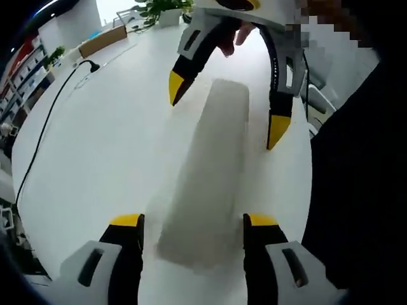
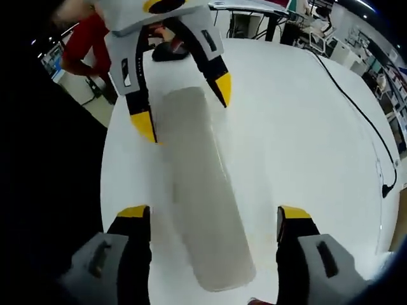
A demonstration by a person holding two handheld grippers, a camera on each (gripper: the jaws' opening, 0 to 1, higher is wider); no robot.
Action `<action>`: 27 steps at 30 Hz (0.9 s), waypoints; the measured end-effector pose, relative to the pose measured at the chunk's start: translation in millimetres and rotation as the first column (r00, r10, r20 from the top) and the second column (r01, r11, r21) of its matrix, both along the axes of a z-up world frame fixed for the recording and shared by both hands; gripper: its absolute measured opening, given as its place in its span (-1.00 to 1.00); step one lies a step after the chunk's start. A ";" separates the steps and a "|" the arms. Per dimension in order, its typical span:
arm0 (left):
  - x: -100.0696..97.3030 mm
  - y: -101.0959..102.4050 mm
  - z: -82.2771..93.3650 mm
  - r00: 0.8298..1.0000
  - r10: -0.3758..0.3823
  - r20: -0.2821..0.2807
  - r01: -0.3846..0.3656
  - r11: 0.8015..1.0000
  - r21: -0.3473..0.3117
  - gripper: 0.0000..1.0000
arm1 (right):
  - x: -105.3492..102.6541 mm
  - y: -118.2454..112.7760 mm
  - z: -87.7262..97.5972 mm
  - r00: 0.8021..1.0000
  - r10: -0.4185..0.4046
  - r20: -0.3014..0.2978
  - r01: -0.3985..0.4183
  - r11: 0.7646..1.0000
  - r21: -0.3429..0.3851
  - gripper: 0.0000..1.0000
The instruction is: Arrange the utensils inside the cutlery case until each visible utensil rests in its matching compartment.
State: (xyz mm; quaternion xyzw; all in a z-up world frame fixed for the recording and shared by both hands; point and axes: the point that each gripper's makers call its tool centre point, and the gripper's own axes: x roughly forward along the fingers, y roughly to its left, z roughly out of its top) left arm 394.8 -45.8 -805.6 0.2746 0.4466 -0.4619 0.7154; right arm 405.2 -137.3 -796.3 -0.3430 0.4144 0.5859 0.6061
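Case count from my end: one, a long frosted case (image 1: 206, 184) lying flat on the white table (image 1: 95, 152), closed as far as I can tell; I cannot see any utensils through it. From the left gripper view a single black cable (image 1: 48, 124) runs along the table's left side, with a potted plant (image 1: 162, 7) at the far edge. From the right gripper view the same case (image 2: 200, 197) stretches away from me, the cable (image 2: 356, 101) now on the right, and desks and chairs stand beyond the table. My left gripper (image 1: 194, 222) is spread wide, jaws either side of the case's near end without touching. My right gripper (image 2: 213, 213) is equally wide, straddling the opposite end, holding nothing.
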 end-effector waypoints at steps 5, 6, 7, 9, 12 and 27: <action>-9.9 21.9 18.7 0.999 0.013 -0.042 -0.013 1.000 -0.007 0.71 | 3.8 -10.8 25.4 0.999 0.034 -0.014 -0.034 0.999 0.001 0.98; -11.1 25.7 22.2 0.999 0.018 -0.041 -0.018 1.000 -0.011 0.77 | 7.2 -14.1 29.5 0.999 0.042 -0.002 -0.042 0.999 0.000 0.99; -12.0 30.9 27.3 0.999 0.030 -0.035 -0.031 0.999 -0.021 0.82 | 13.7 -18.9 34.2 0.999 0.036 0.019 -0.036 0.999 -0.003 0.99; -11.3 37.1 34.8 0.997 0.067 -0.021 -0.068 0.996 -0.050 0.89 | 23.0 -26.7 42.2 0.999 0.011 0.044 -0.011 1.000 0.003 0.99; -9.7 49.0 45.0 0.988 0.153 -0.005 -0.153 0.984 -0.092 0.99 | 37.2 -41.0 57.6 0.995 -0.078 0.068 0.075 0.996 0.049 0.99; 2.7 122.6 95.6 0.835 0.538 0.114 -0.493 0.824 -0.280 1.00 | 47.0 -118.6 67.2 0.941 -0.334 0.053 0.330 0.941 0.075 0.99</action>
